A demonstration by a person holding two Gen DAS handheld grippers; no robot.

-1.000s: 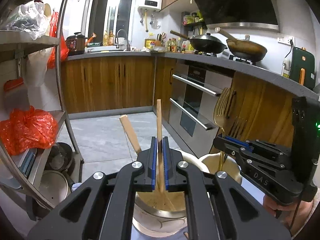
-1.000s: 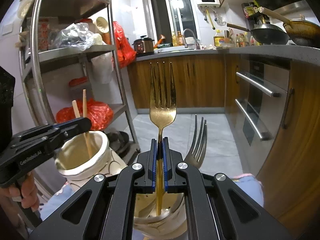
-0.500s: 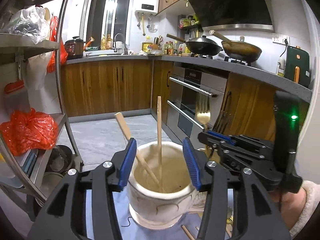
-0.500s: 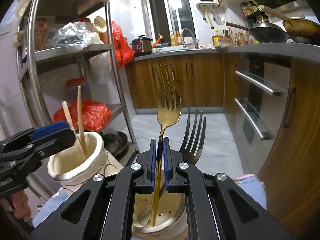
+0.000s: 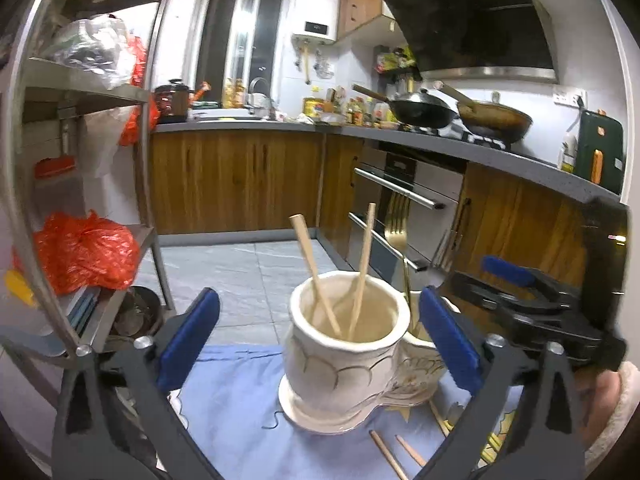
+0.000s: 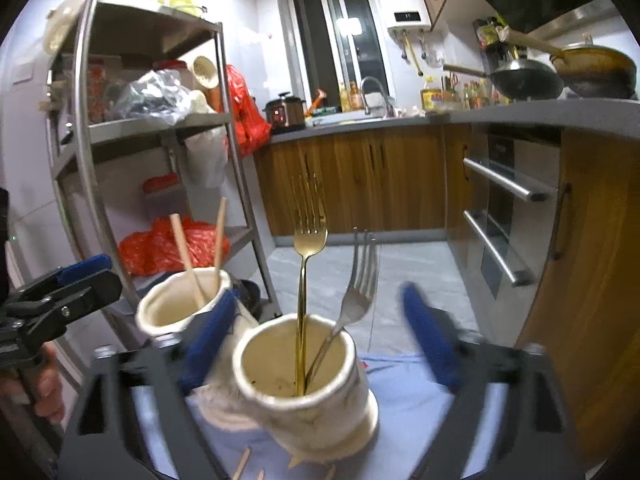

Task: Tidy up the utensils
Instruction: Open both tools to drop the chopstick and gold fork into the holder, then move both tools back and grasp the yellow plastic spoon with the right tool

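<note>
Two joined white ceramic holders stand on a blue cloth (image 5: 232, 392). The left holder (image 5: 340, 364) holds two wooden chopsticks (image 5: 362, 272). The right holder (image 6: 308, 396) holds a gold fork (image 6: 306, 280) and a silver fork (image 6: 356, 300), both tines up. My left gripper (image 5: 320, 336) is open and empty, its pads on either side of the chopstick holder. My right gripper (image 6: 316, 340) is open and empty, its pads on either side of the fork holder. In the right wrist view the chopstick holder (image 6: 180, 312) stands to the left.
Loose chopsticks (image 5: 396, 452) lie on the cloth in front of the holders. A metal shelf rack (image 6: 132, 168) with red bags stands to the left. Wooden cabinets and an oven (image 5: 404, 216) are on the right. Tiled floor lies beyond the table edge.
My left gripper let go of a chopstick into the left holder and opened wide. My right gripper let go of the gold fork, which now stands in the right holder, and drew back.
</note>
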